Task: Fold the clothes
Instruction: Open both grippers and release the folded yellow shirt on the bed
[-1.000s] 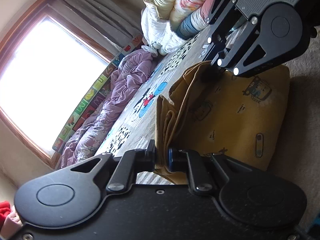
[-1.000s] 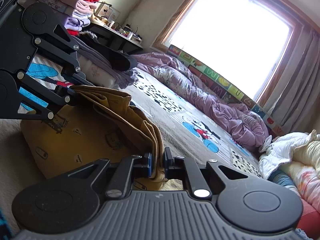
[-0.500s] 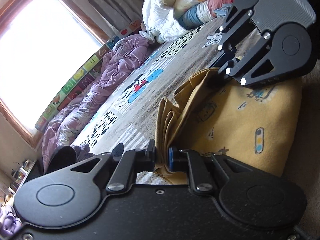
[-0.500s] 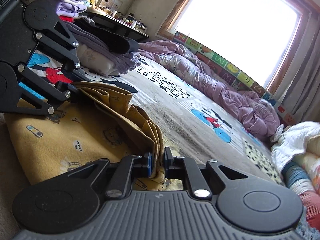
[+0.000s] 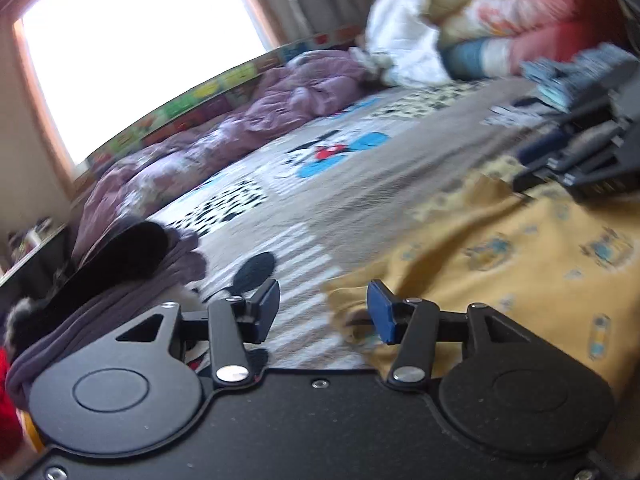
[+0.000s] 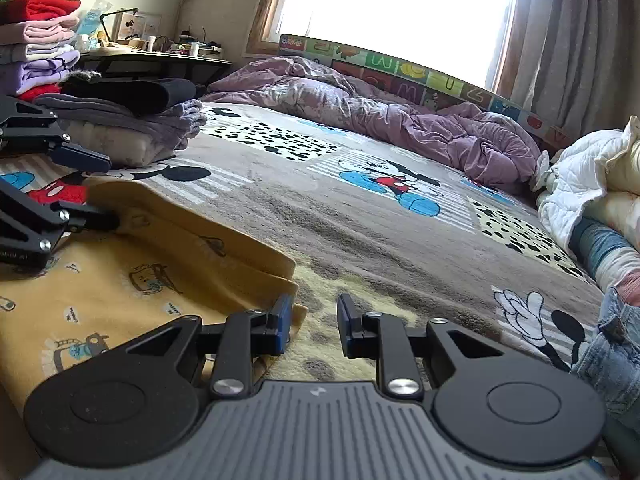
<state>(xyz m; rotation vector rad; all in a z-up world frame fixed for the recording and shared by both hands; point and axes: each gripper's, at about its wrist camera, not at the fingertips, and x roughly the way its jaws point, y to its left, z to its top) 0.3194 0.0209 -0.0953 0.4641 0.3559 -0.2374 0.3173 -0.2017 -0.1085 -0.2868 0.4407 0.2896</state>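
Note:
A yellow garment (image 6: 120,280) with small cartoon prints lies folded flat on the Mickey Mouse blanket (image 6: 360,220). My right gripper (image 6: 314,326) is open with nothing between its pads; its left pad (image 6: 282,322) sits at the garment's near corner. In the right wrist view, my left gripper (image 6: 94,188) is open at the garment's far left edge, its lower finger touching the cloth. From the left wrist view, my left gripper (image 5: 322,312) is open above the blanket and the yellow garment (image 5: 520,272) lies to its right. That view is blurred.
A stack of folded clothes (image 6: 40,48) and a grey and black pile (image 6: 120,112) sit at the left. A crumpled purple duvet (image 6: 400,120) lies under the window. Rolled bedding (image 6: 592,168) and jeans (image 6: 612,340) are on the right. A cluttered desk (image 6: 160,56) stands behind.
Both grippers were shut on the yellow garment's lifted folded edge; both have opened and let go. The garment has dropped flat onto the blanket. The left wrist view has swung round.

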